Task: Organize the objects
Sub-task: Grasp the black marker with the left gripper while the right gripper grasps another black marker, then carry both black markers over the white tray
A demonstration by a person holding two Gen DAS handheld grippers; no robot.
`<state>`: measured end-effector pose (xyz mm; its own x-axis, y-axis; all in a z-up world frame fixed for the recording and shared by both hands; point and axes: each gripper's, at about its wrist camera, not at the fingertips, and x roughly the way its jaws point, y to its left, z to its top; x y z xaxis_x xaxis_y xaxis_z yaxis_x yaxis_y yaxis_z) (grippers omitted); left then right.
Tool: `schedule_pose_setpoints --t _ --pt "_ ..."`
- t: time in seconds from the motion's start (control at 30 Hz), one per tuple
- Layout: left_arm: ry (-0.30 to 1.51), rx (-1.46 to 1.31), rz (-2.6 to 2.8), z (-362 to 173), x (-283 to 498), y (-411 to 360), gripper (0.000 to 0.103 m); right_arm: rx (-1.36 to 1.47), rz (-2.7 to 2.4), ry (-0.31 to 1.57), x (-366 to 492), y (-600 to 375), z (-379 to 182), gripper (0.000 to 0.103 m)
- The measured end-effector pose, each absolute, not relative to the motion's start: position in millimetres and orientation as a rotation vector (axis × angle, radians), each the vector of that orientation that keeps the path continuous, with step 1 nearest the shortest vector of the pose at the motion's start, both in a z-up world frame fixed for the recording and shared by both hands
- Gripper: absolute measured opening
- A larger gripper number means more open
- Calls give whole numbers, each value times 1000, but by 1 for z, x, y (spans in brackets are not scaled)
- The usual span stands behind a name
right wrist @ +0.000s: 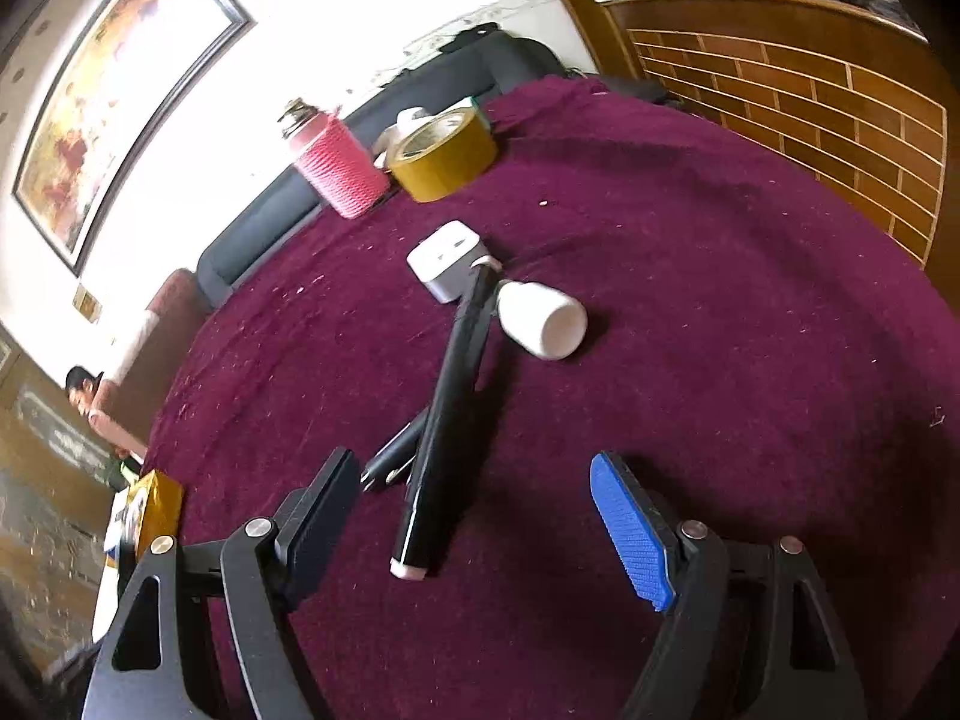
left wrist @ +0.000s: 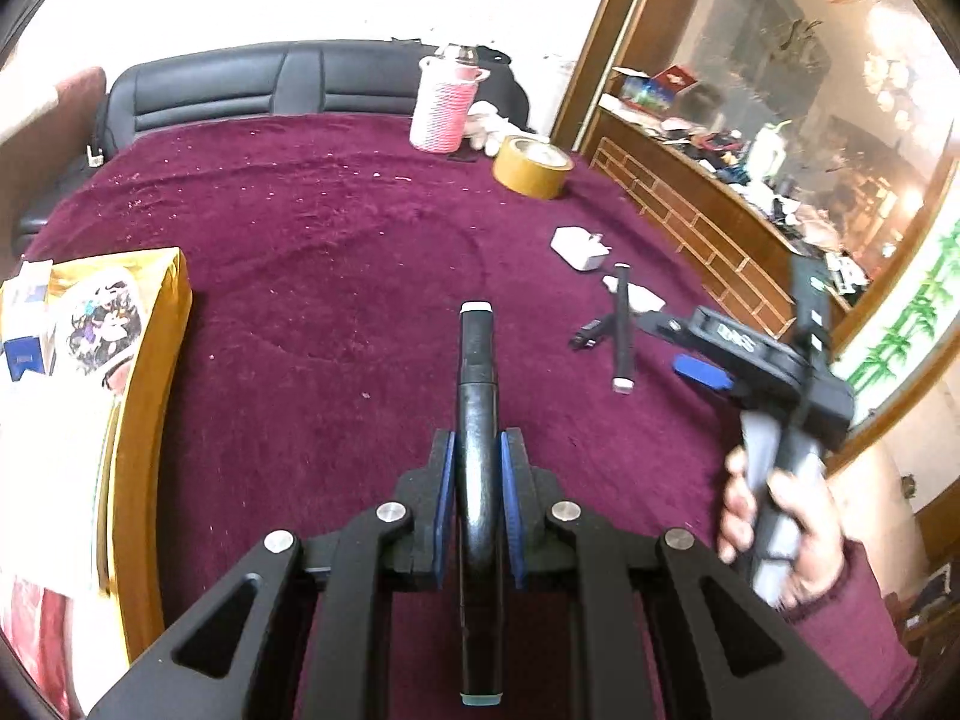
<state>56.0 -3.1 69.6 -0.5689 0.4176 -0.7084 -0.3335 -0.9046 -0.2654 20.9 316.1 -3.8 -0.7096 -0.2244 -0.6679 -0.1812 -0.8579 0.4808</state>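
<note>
My left gripper (left wrist: 478,468) is shut on a black marker (left wrist: 477,396) with white end caps, held above the maroon cloth. A second black marker (right wrist: 447,414) lies on the cloth just ahead of my right gripper (right wrist: 474,516), which is open and empty, low over the cloth. That marker also shows in the left wrist view (left wrist: 621,330), with the right gripper (left wrist: 720,354) beside it. A small black clip-like item (right wrist: 393,459) lies under the marker. A white charger (right wrist: 447,258) and a small white cup (right wrist: 543,318) on its side lie beyond it.
A yellow tape roll (right wrist: 444,159) and a pink knitted bottle (right wrist: 336,165) stand at the far edge by the black sofa back (left wrist: 240,90). A gold box (left wrist: 144,396) with packets sits at the left. A wooden cabinet (right wrist: 810,96) borders the right.
</note>
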Motion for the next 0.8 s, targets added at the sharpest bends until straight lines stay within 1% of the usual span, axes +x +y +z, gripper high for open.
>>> schedule_pose_setpoints --t 0.1,0.17,0.2,0.23,0.27,0.3,0.33,0.37,0.4,0.47,0.57,0.6,0.63,0.8 --pt "-151 -1134 2439 72 66 -7 14 1218 -2760 -829 10 317 0 83" --pt "-166 -1131 2431 72 70 -10 14 1269 -2794 -775 -4 314 2 77" --pt "-170 -1130 2430 72 71 -12 14 1291 -2805 -751 -10 313 1 69" --pt "-169 -1129 2433 72 73 -14 14 1322 -2806 -732 -17 311 0 59" --pt "-168 -1130 2439 72 74 -17 14 1364 -2807 -714 -24 309 -2 55" --pt "-169 -1130 2443 71 75 -19 14 1357 -2830 -696 -26 308 -1 48" --pt "-172 -1129 2447 71 76 -22 14 1365 -2821 -693 -30 307 -1 34" --pt "-176 -1132 2451 71 76 -23 14 1384 -2806 -697 -32 306 -3 30" --pt "-184 -1139 2451 69 76 -26 14 1396 -2831 -670 -32 303 -3 28" --pt "-206 -1153 2447 66 75 -30 14 1398 -2853 -631 -32 300 -2 28" --pt "-224 -1156 2447 64 74 -34 14 1404 -2855 -634 -28 300 -2 25" --pt "-228 -1152 2449 65 75 -36 14 1403 -2844 -648 -28 301 -2 19" --pt "-232 -1149 2451 65 76 -38 14 1408 -2835 -664 -28 302 -2 17" --pt "-280 -1124 2472 70 82 -56 14 1310 -2753 -819 -8 316 2 17"
